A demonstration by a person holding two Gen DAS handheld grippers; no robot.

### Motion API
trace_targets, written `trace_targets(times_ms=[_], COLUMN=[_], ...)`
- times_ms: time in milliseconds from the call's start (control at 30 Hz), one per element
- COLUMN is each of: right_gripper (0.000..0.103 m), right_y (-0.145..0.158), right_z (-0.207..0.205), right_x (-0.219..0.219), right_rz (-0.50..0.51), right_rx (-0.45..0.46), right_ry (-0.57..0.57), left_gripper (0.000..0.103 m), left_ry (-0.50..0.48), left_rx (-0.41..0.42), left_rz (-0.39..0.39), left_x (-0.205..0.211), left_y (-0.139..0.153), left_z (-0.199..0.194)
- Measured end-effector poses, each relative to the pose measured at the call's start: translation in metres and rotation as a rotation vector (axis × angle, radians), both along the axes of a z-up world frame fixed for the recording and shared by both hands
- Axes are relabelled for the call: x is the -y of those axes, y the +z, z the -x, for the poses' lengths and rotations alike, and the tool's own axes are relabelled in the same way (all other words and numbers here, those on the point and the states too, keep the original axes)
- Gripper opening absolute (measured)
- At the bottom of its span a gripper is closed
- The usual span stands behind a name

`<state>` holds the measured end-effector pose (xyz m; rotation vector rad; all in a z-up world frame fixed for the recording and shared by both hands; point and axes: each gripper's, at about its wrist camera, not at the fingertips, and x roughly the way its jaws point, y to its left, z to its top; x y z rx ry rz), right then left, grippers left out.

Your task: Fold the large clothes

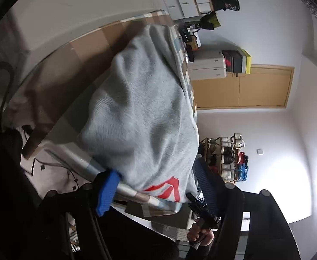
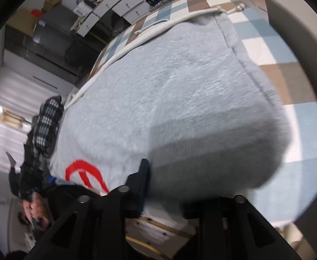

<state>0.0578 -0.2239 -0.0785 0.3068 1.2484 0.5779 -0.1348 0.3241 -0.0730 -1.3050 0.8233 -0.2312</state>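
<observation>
A grey hoodie [image 1: 141, 108] with a red logo [image 1: 167, 187] lies bunched on the checked tablecloth [image 1: 106, 34]. My left gripper [image 1: 156, 171] is open at the hoodie's near edge. One blue finger [image 1: 108, 190] is left of the cloth and the ribbed finger [image 1: 206, 184] right of it, with neither pressing on it. In the right wrist view the hoodie [image 2: 169, 86] fills the frame, its white drawstring [image 2: 158, 25] along the far edge. My right gripper [image 2: 178, 169] is open. A thick fold lies between its jaws and hides one finger; the other finger [image 2: 141, 179] shows.
A black-and-white checked garment [image 2: 50, 121] sits beyond the hoodie's left side. White drawers [image 2: 119, 2] stand behind the table. A wooden door [image 1: 245, 86] and a shoe rack [image 1: 223, 158] line the wall. A person's hand [image 1: 199, 234] grips the other tool.
</observation>
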Motion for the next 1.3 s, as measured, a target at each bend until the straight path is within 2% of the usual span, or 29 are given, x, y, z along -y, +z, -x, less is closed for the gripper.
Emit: trace_targets(times_ms=[33,100,167,267,333,467,500,533,567,633,700,767,833,933,1033,1100,1167,1300], right_gripper=[0.054,0.072,0.074,0.08,0.089,0.093,0.098,0.1,0.1,0.1,0.1,0.1,0.1,0.1,0.1,0.1,0.1,0.1], right_y=[0.006,0.017,0.039,0.071,0.098,0.135,0.138,0.139,0.136,0.118,0.095,0.066,0.042,0.018,-0.003,-0.004,-0.001,-0.003], right_z=[0.004,0.01,0.014,0.013,0.005,-0.022,-0.03,-0.04,-0.046,-0.067,-0.086,-0.11,-0.131,-0.155,-0.181,-0.191,-0.199,-0.215], right_x=[0.0,-0.001,-0.004,-0.01,-0.02,-0.053,-0.063,-0.081,-0.092,-0.125,-0.143,-0.155,-0.163,-0.17,-0.169,-0.17,-0.174,-0.183], right_rz=[0.027,0.049,0.115,0.187,0.238,0.3,0.331,0.399,0.445,0.58,0.631,0.616,0.568,0.477,0.372,0.369,0.385,0.416], right_rx=[0.003,0.016,0.062,0.143,0.229,0.345,0.376,0.424,0.452,0.5,0.462,0.372,0.284,0.18,0.04,0.043,0.1,0.168], right_ry=[0.011,0.033,0.049,0.067,0.077,0.114,0.133,0.166,0.192,0.271,0.305,0.319,0.31,0.276,0.217,0.181,0.165,0.156], left_gripper=[0.065,0.065,0.065,0.065,0.065,0.066,0.081,0.086,0.086,0.086,0.086,0.086,0.086,0.086,0.086,0.086,0.086,0.086], left_ry=[-0.001,-0.022,-0.061,-0.115,-0.16,-0.209,-0.216,-0.218,-0.211,-0.182,-0.233,-0.325,-0.347,-0.38,-0.376,-0.377,-0.385,-0.374], left_rx=[-0.002,-0.013,-0.026,0.019,0.091,0.22,0.236,0.246,0.249,0.193,0.109,0.019,-0.059,-0.109,-0.123,-0.136,-0.143,-0.131], left_rz=[0.008,-0.006,-0.054,-0.088,-0.075,-0.11,-0.133,-0.177,-0.218,-0.299,-0.296,-0.279,-0.299,-0.241,-0.229,-0.24,-0.252,-0.328], left_x=[-0.002,-0.001,0.003,0.013,0.025,0.045,0.05,0.054,0.053,0.054,0.059,0.069,0.075,0.082,0.084,0.088,0.087,0.079], left_y=[0.0,0.003,0.011,0.033,0.06,0.116,0.127,0.135,0.137,0.133,0.108,0.074,0.048,0.026,0.018,0.015,0.017,0.026], left_z=[0.002,0.0,-0.004,-0.013,-0.026,-0.039,-0.046,-0.057,-0.065,-0.099,-0.133,-0.161,-0.176,-0.2,-0.212,-0.223,-0.223,-0.233])
